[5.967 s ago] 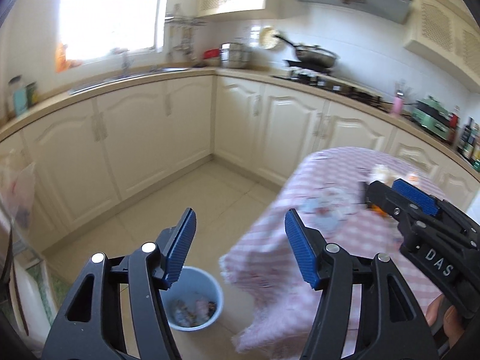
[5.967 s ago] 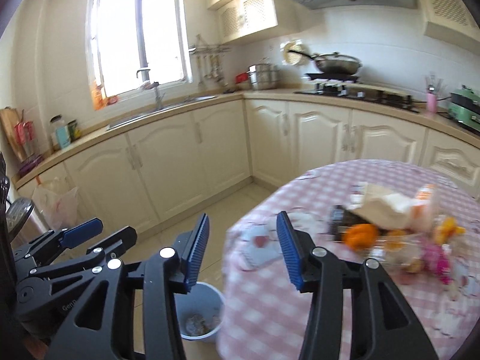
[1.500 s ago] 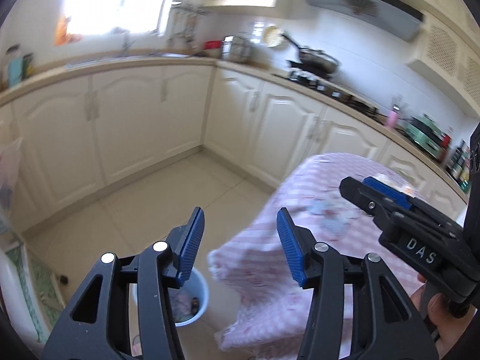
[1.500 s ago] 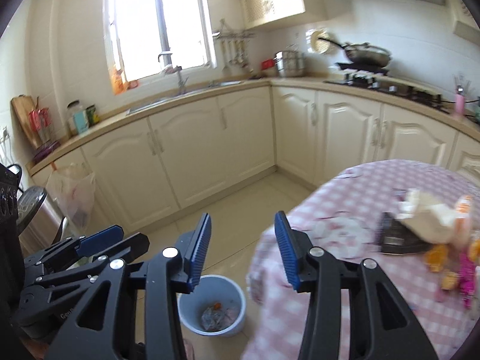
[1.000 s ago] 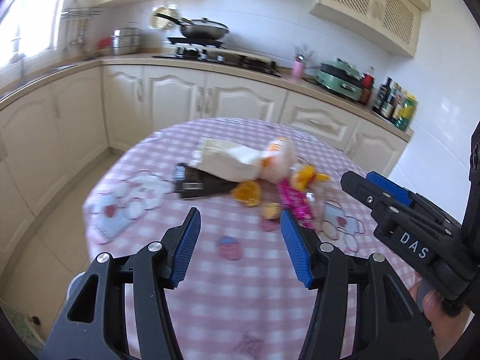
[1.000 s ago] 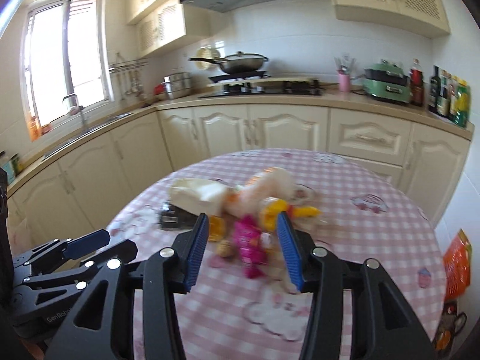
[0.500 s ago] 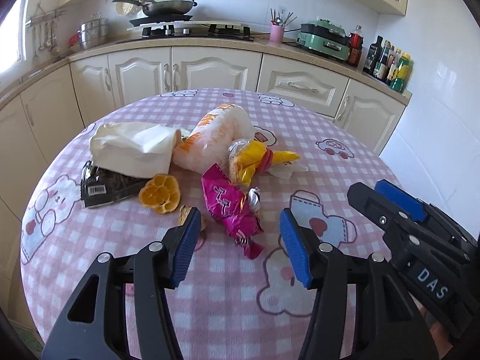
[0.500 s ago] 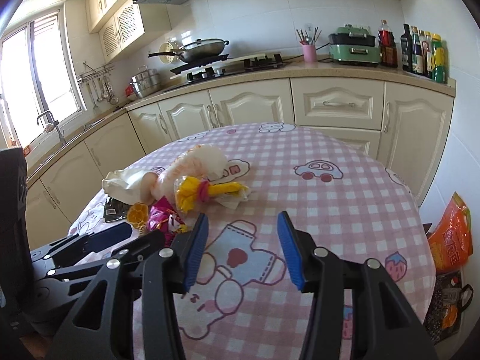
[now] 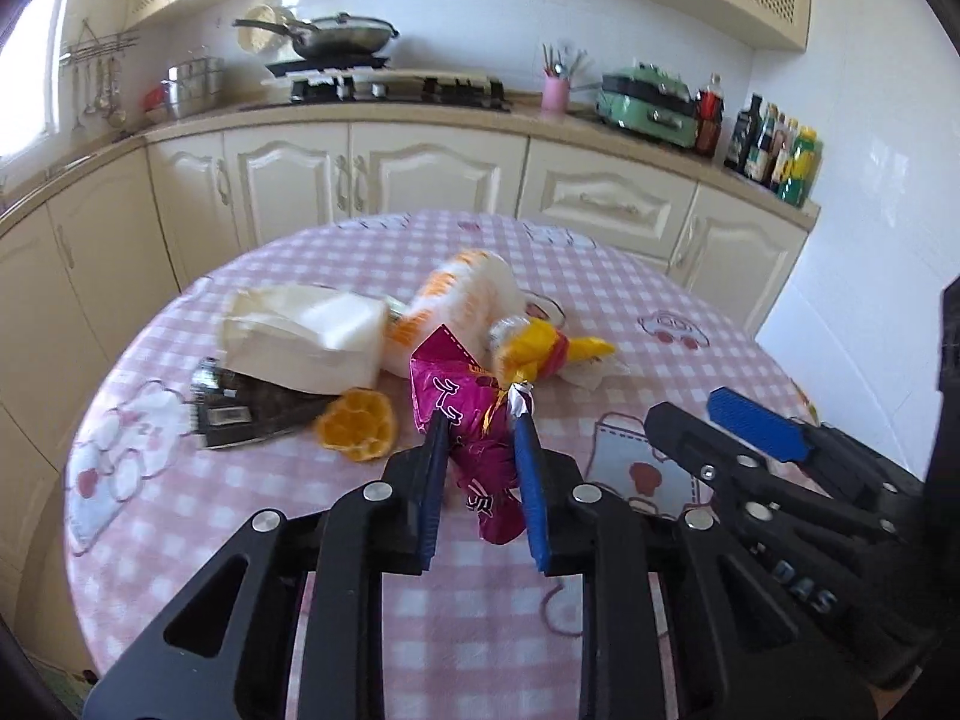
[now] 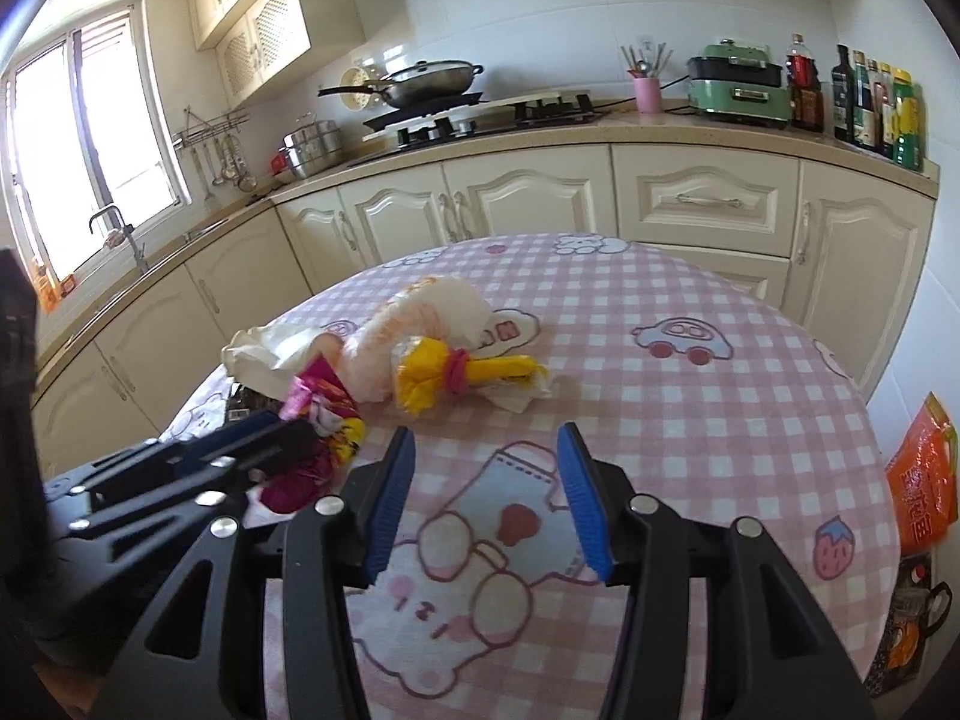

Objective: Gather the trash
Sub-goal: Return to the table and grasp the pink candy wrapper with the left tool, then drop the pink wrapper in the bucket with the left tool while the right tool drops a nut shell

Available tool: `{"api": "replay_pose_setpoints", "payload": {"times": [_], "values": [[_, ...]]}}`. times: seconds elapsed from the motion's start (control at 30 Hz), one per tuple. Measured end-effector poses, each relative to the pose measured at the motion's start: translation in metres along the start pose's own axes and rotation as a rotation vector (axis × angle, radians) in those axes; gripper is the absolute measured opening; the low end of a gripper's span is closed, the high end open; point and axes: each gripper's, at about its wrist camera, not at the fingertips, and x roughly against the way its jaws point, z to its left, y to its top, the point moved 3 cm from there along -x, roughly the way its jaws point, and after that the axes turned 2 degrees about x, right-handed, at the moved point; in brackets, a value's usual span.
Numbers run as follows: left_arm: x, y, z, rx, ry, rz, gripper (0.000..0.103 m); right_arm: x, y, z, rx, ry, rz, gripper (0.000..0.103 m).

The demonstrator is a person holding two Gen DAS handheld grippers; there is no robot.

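Trash lies on the round table with a pink checked cloth (image 9: pixel 660 300). My left gripper (image 9: pixel 480 444) is shut on a magenta snack wrapper (image 9: pixel 474 414); it also shows in the right wrist view (image 10: pixel 318 420). Beside it lie a yellow wrapper (image 9: pixel 540 348), an orange-and-white plastic bag (image 9: pixel 462 294), a white paper bag (image 9: pixel 312 342), a black packet (image 9: pixel 252 414) and an orange peel (image 9: pixel 357 426). My right gripper (image 10: pixel 486 450) is open and empty over the cloth, right of the left one, short of the yellow wrapper (image 10: pixel 444 375).
Cream cabinets and a counter (image 9: pixel 420 114) with a hob, a wok, a green appliance and bottles run behind the table. An orange bag (image 10: pixel 921 480) lies on the floor at the table's right. The sink and window (image 10: pixel 90 150) are at the left.
Both grippers swung from the floor bin to the table. In the last half second my left gripper moved in and closed on the magenta wrapper. The right gripper stays open.
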Motion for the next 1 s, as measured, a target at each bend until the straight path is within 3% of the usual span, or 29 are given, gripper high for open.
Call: {"api": "replay_pose_setpoints", "payload": {"times": [0.17,0.3,0.47,0.5,0.53,0.57,0.77,1.0], "values": [[0.024,-0.001,0.041,0.052,0.064,-0.039,0.021,-0.021,0.002,0.033,0.066,0.04,0.061,0.049],[0.032,-0.004,0.072,0.096,0.103,-0.045,0.021,-0.052,-0.003,0.068,0.154,0.07,0.157,0.049],[0.035,-0.009,0.098,0.125,0.113,-0.042,0.021,-0.077,-0.009,0.105,0.24,0.089,0.233,0.047],[0.036,-0.01,0.1,0.128,0.11,-0.042,0.021,-0.081,-0.009,0.106,0.245,0.077,0.242,0.041],[0.037,-0.012,0.103,0.13,0.108,-0.043,0.021,-0.085,-0.011,0.108,0.25,0.07,0.264,0.024],[0.038,-0.013,0.108,0.137,0.107,-0.045,0.021,-0.086,-0.011,0.108,0.252,0.066,0.27,0.02],[0.057,-0.023,0.138,0.177,0.107,-0.068,0.021,-0.067,-0.007,0.132,0.271,0.072,0.199,0.02],[0.091,-0.043,0.205,0.258,0.178,-0.088,0.021,-0.048,-0.009,0.235,0.377,0.228,0.14,0.019]]}}
